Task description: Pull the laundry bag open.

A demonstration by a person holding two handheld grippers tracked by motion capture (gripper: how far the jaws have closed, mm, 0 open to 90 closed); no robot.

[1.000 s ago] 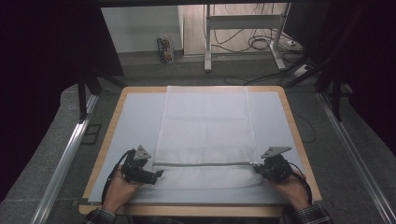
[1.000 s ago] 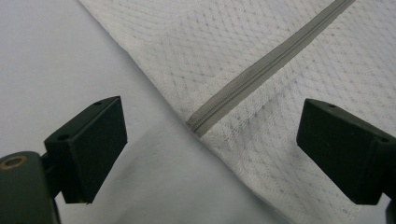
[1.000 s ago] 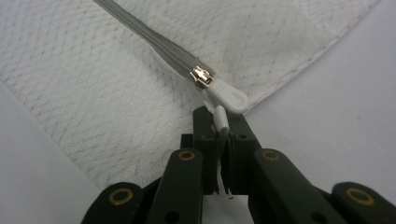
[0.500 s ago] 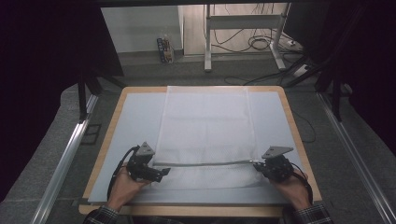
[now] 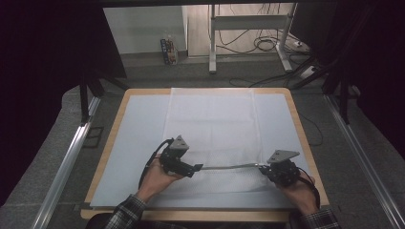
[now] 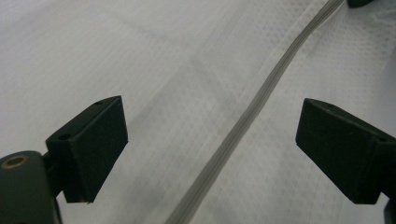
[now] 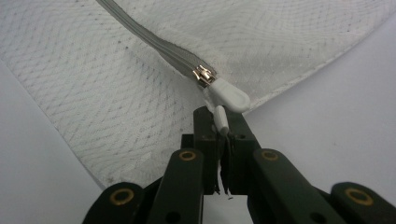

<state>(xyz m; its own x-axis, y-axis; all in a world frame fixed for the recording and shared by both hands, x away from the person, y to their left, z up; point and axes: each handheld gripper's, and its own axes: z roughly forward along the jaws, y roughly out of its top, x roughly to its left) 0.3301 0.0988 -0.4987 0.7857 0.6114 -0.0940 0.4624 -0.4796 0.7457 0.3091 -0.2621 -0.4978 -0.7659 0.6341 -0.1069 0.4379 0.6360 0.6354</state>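
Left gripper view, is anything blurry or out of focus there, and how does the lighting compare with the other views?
Left gripper view: soft, slightly blurred mesh bag and zipper, even light. Right gripper view: zipper pull sharp, near claw parts soft. High view: dim, dark surroundings, table brightest.

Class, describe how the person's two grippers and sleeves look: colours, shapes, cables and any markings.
Both the left gripper and the right gripper are black, each topped by a grey three-cornered plate. A black cable loops from each. The jaws are blocky black pads; the linkage arms behind them carry brass-coloured rivets. The left sleeve and the right sleeve are dark plaid with pale lines.
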